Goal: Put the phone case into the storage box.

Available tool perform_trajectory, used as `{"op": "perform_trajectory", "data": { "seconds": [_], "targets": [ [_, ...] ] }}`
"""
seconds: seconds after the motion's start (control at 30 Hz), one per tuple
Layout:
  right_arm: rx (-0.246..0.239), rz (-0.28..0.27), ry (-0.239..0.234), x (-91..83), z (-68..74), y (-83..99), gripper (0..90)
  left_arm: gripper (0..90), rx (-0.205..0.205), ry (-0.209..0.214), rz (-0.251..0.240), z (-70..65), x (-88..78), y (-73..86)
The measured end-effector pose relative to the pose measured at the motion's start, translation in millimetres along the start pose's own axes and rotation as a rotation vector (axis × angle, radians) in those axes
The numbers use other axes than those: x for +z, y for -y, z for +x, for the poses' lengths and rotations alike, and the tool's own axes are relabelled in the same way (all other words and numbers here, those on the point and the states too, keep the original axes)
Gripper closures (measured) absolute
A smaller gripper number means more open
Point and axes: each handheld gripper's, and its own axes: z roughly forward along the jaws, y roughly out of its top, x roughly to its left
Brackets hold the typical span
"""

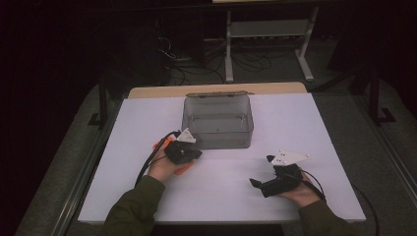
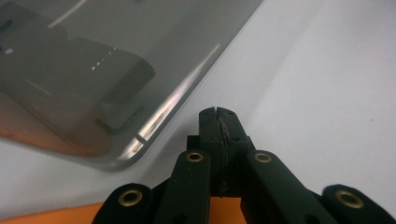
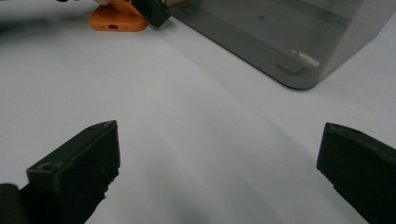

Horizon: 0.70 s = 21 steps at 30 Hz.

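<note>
A smoky translucent box (image 1: pixel 218 121) stands open-topped on the white table (image 1: pixel 295 123), toward the back middle, and nothing shows inside it. My left gripper (image 1: pixel 197 154), black with an orange handle, lies just in front of the box's near left corner. In the left gripper view its jaws (image 2: pixel 218 114) are pressed together with nothing between them, and the box (image 2: pixel 93 70) rises to their left. My right gripper (image 1: pixel 261 172) rests at the front right, pointing left. Its jaws (image 3: pixel 219 154) stand wide apart over bare table, the box (image 3: pixel 280 37) lying beyond them.
The left gripper's orange handle (image 3: pixel 116 18) shows at the top of the right gripper view. A strip of wooden tabletop (image 1: pixel 162 91) runs behind the white sheet. A metal stand (image 1: pixel 268 34) and cables (image 1: pixel 196 64) are on the floor beyond the table.
</note>
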Motion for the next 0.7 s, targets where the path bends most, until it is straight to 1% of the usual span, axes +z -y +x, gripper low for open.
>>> {"op": "perform_trajectory", "data": {
  "seconds": [0.13, 0.3, 0.53, 0.7],
  "targets": [
    [-0.001, -0.001, 0.0, 0.1, -0.3, 0.0, 0.0, 89.8, -0.008, -0.002, 0.014, 1.2, 0.6, 1.0],
    [0.0, -0.002, 0.001, -0.1, -0.3, 0.0, 0.0, 89.8, -0.013, 0.0, 0.019, 1.5, -0.4, 1.6],
    [0.002, -0.002, 0.002, -0.3, -0.5, 0.0, 0.0, 89.9, -0.023, 0.002, 0.03, 1.1, -5.7, 6.3],
    [0.005, -0.001, 0.003, -0.2, -0.6, 0.0, 0.0, 89.9, -0.017, 0.005, 0.043, -0.7, -9.6, 9.2]
  ]
}}
